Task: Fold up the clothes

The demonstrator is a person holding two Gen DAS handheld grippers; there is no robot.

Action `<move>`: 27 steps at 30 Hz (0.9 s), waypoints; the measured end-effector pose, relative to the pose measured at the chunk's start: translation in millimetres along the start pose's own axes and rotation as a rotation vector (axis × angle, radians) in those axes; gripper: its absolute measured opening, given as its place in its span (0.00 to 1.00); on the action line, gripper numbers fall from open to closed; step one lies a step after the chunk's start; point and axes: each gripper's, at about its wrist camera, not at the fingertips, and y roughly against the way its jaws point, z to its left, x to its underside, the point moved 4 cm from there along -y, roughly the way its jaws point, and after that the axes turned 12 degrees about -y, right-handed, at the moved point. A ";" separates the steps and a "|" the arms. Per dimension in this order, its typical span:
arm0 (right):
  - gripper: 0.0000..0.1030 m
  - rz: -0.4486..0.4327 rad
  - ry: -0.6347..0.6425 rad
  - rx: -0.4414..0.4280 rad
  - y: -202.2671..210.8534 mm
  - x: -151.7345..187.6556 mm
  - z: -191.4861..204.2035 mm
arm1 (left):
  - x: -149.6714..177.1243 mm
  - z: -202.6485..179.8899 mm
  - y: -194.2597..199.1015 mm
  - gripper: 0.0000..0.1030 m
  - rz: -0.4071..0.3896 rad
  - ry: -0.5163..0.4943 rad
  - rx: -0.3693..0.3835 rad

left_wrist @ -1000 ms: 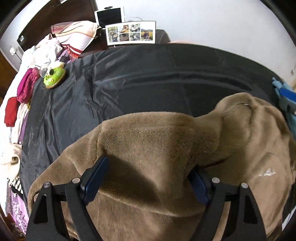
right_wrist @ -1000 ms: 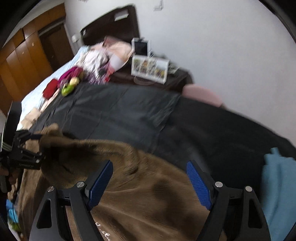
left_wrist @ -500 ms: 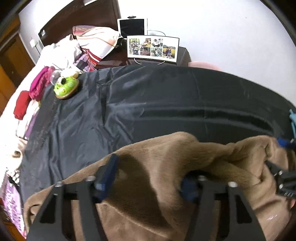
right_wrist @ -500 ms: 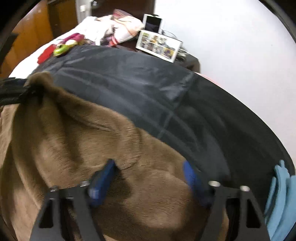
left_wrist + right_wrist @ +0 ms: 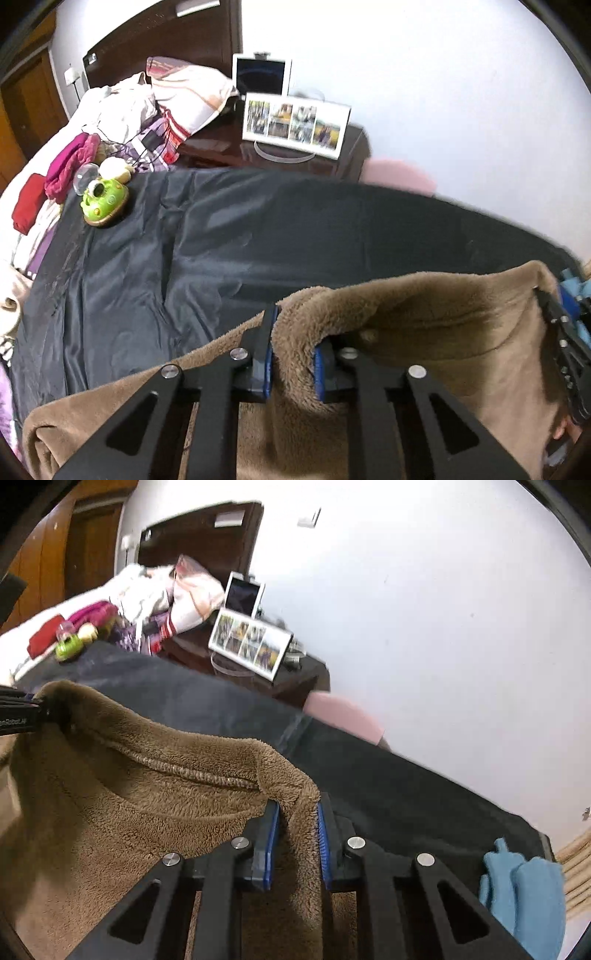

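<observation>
A brown fleece garment [image 5: 424,332] lies on the black bed sheet [image 5: 221,258], its near edge raised between both grippers. My left gripper [image 5: 293,343] is closing, and its blue pads pinch a fold of the fleece edge. In the right wrist view my right gripper [image 5: 297,812] is also closing, with its pads pressed on the corner of the brown fleece garment [image 5: 129,794] by the stitched seam. The left gripper [image 5: 22,712] shows at that view's left edge, gripping the other corner. The right gripper [image 5: 557,332] appears at the far right of the left wrist view.
A green toy [image 5: 103,201] sits on the sheet's far left corner beside a pile of clothes [image 5: 70,166]. A photo frame [image 5: 295,123] and a tablet [image 5: 262,75] stand on the dark nightstand. A blue garment [image 5: 528,893] lies at the right, a pink stool [image 5: 343,712] by the wall.
Both grippers went from wide open over the fleece to closed on folds of its edge. The edge now stands raised and stretched between them.
</observation>
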 end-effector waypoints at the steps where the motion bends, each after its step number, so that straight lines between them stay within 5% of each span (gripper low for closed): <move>1: 0.19 0.020 -0.003 0.002 -8.0 2.5 0.1 | 2.5 -1.8 -8.8 0.27 0.018 -0.014 -0.011; 5: 0.21 0.076 -0.031 -0.011 -27.8 7.7 -0.9 | 7.5 -4.6 -18.2 0.48 0.006 -0.091 -0.066; 8: 0.27 0.092 -0.044 -0.034 -31.4 7.7 -0.8 | 10.2 8.7 -15.8 0.66 0.014 -0.075 -0.039; 9: 0.34 0.101 -0.047 -0.040 -28.7 8.7 -2.5 | 11.9 15.7 -12.5 0.69 0.009 -0.049 -0.002; 10: 0.54 0.104 -0.052 -0.044 -24.6 9.5 -4.7 | 13.7 22.7 -8.8 0.75 0.002 -0.022 0.036; 12: 0.76 0.082 -0.066 -0.048 -10.5 9.4 -11.4 | 21.4 37.1 2.2 0.79 -0.011 0.016 0.081; 20: 0.76 0.061 -0.122 -0.160 68.7 33.4 -44.3 | 64.2 55.3 33.5 0.81 -0.006 -0.055 0.070; 27: 0.76 0.089 -0.093 -0.193 126.8 97.9 -61.0 | 79.4 54.9 42.8 0.81 -0.007 -0.034 0.081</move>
